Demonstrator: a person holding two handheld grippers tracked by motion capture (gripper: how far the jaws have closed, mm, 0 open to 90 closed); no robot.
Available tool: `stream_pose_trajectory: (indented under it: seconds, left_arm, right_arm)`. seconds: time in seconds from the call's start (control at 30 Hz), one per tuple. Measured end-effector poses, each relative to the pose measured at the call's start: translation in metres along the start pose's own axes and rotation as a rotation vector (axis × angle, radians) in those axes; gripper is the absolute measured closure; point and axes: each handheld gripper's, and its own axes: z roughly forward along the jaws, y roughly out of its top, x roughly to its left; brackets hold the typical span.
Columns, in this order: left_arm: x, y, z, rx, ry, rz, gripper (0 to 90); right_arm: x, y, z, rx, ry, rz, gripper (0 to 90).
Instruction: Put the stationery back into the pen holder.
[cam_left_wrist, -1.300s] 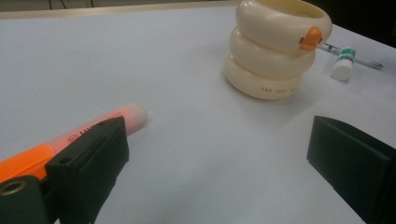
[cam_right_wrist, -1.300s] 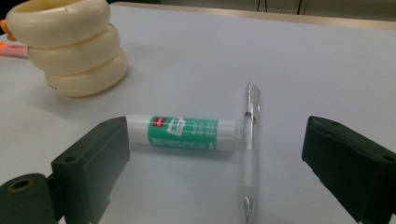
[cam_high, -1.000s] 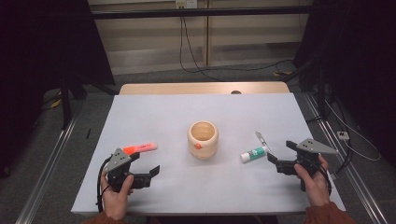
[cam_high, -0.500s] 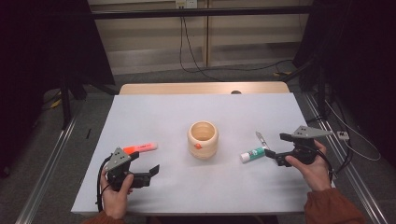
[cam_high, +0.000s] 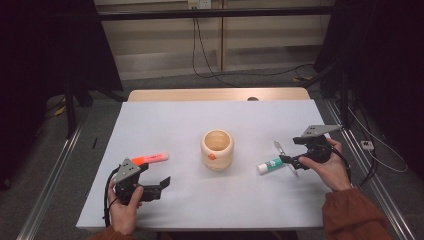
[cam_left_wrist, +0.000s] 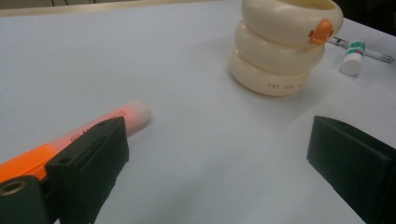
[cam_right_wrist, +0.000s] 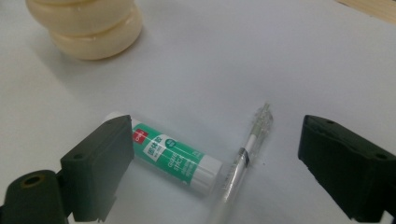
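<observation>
A cream ring-shaped cup (cam_high: 217, 149) with an orange duck bill (cam_left_wrist: 321, 31) stands mid-table. An orange highlighter (cam_high: 150, 159) lies left of it, just beyond my left gripper (cam_high: 156, 187), whose left jaw overlaps the highlighter (cam_left_wrist: 100, 122) in the left gripper view; the jaws stand wide apart, open. Right of the cup lie a green-and-white glue stick (cam_high: 270, 164) and a clear pen (cam_high: 285, 157), touching. My right gripper (cam_high: 290, 165) hovers over them, open; glue stick (cam_right_wrist: 175, 156) and pen (cam_right_wrist: 243, 158) lie between its jaws.
The white table (cam_high: 170, 125) has a wooden strip (cam_high: 215, 95) along its far edge. Metal rails (cam_high: 47, 180) run beside both sides, and cables (cam_high: 210, 55) lie on the floor beyond. Bare tabletop spreads between cup and near edge.
My right gripper has moved forward and left, over the glue stick and pen. The left gripper has stayed put.
</observation>
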Motion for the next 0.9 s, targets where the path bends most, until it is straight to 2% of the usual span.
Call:
stream_pose_trajectory:
  seconds: [0.1,0.2,0.33,0.37,0.47,0.53,0.67,0.73,0.9]
  left_arm:
    - [0.000,0.000,0.000,0.002,0.000,0.003,5.4]
    - [0.001,-0.001,0.000,0.004,0.004,-0.001,5.4]
    - [0.001,-0.001,0.000,0.006,0.007,-0.001,5.4]
    - [0.001,-0.001,0.000,0.006,0.011,0.001,5.4]
    - [0.001,-0.001,-0.001,0.007,0.012,-0.002,5.4]
    - [0.002,-0.001,-0.001,0.008,0.011,0.001,5.4]
    - [0.002,-0.002,-0.001,0.008,0.008,0.000,5.4]
    - [0.002,-0.002,-0.001,0.005,0.008,-0.002,5.4]
    - [0.002,-0.002,-0.001,0.008,0.007,-0.002,5.4]
  right_arm:
    - [0.001,0.005,0.006,0.043,0.033,-0.073,9.8]
    - [0.002,0.011,0.011,0.065,0.053,-0.123,9.3]
    - [0.003,0.020,0.015,0.105,0.102,-0.190,10.6]
    - [0.004,0.022,0.018,0.135,0.134,-0.214,11.4]
    - [0.006,0.027,0.026,0.204,0.138,-0.305,12.6]
    - [0.009,0.029,0.031,0.236,0.170,-0.338,12.4]
    - [0.012,0.035,0.037,0.280,0.201,-0.405,13.2]
    - [0.014,0.038,0.041,0.296,0.208,-0.426,10.6]
    - [0.017,0.040,0.049,0.345,0.245,-0.479,17.9]
